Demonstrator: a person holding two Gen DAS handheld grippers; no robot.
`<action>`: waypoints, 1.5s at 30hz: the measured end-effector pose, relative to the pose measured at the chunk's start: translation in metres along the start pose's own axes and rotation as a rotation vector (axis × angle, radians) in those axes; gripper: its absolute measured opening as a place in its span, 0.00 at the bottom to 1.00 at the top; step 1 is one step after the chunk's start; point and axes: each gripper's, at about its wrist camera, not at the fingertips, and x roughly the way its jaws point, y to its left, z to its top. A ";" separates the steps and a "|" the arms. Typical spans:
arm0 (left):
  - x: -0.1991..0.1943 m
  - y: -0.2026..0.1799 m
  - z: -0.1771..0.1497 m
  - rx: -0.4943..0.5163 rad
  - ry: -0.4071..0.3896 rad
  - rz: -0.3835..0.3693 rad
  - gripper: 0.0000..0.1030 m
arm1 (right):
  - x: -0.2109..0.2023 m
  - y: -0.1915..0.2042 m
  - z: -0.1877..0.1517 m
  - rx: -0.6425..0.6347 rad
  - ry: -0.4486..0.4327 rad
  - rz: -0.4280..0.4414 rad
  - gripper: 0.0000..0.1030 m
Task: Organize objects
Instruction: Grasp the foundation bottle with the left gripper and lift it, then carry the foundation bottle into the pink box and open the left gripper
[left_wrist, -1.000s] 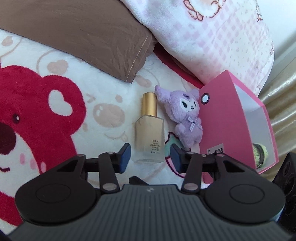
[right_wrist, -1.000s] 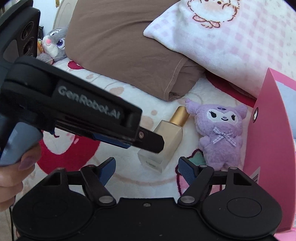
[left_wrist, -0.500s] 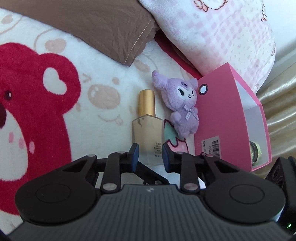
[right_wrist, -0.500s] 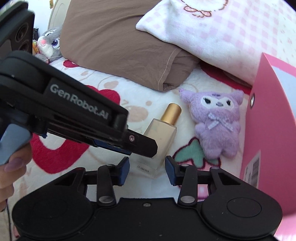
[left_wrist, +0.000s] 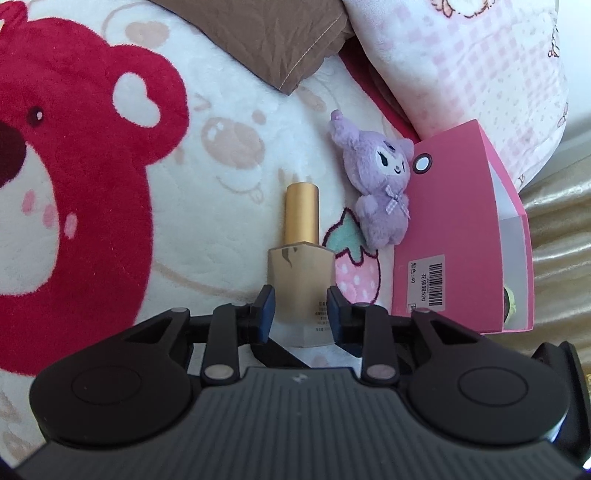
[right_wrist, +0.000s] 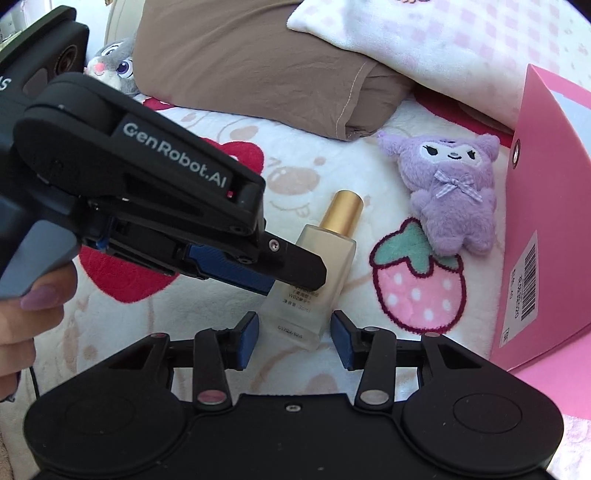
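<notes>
Near the blanket's (left_wrist: 229, 92) right edge, the left gripper (left_wrist: 298, 309) straddles the lower body of a gold-capped bottle (left_wrist: 301, 258); its jaws, having just reopened slightly, stand narrow, the pads seemingly touching the glass, though the contact is hard to confirm. The right gripper (right_wrist: 294, 334) brackets the bottle's base (right_wrist: 295, 325), its jaws a little wider after the same small reopening, with visible gaps. The bottle lies flat, cap toward the brown pillow (right_wrist: 258, 62). A purple plush (left_wrist: 380, 192) lies beside it, touching the pink box (left_wrist: 454, 229) at the edge.
</notes>
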 end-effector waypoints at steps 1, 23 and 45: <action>0.002 0.001 0.000 -0.002 0.001 -0.008 0.31 | 0.001 0.000 0.000 0.001 0.000 0.001 0.50; -0.075 -0.080 -0.033 0.173 -0.130 -0.004 0.39 | -0.099 0.025 0.002 -0.056 -0.174 -0.022 0.44; -0.007 -0.280 -0.010 0.354 0.012 -0.132 0.39 | -0.212 -0.109 0.013 0.040 -0.273 -0.291 0.44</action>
